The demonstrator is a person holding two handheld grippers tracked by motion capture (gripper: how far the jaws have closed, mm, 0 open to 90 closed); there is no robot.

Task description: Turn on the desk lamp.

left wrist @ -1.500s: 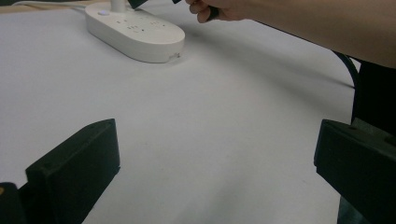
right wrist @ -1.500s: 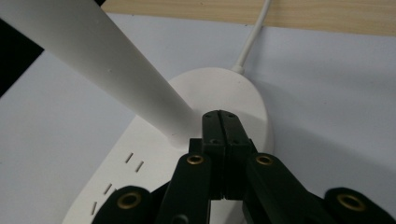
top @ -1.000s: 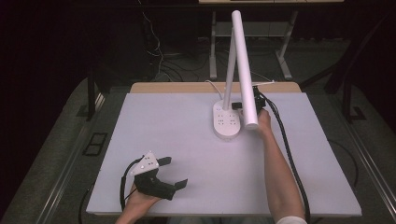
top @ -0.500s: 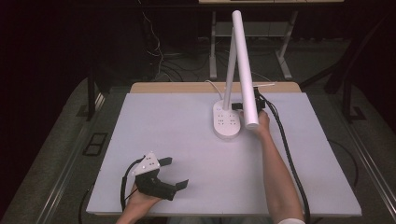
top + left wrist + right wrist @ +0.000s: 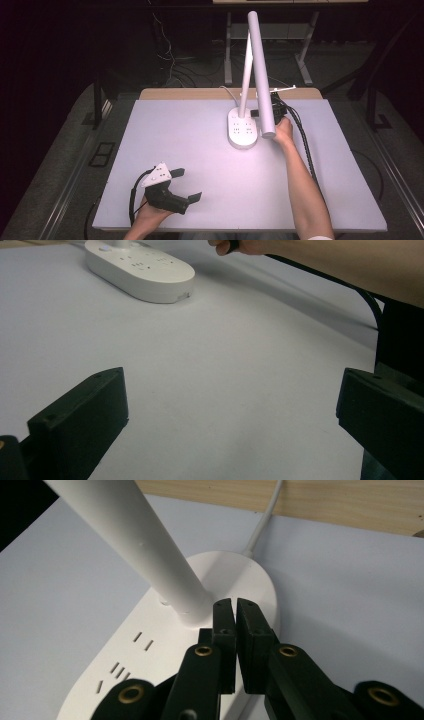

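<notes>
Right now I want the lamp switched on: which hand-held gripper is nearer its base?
Right. The right hand-held gripper hangs shut over the lamp base, beside its stem; the left hand-held gripper sits open at the near-left table edge.

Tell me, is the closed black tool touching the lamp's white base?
Cannot tell. In the right gripper view the right tool, jaws shut, sits over the lamp base beside the pole, but no contact or gap shows plainly.

Lamp (image 5: 243, 129) stands far-centre on table (image 5: 200, 145); left tongs (image 5: 187, 185) near-left.

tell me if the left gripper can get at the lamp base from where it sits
Probably yes: the left gripper is open at the near edge, and bare table lies between it and the lamp base, though it is some way off.
</notes>
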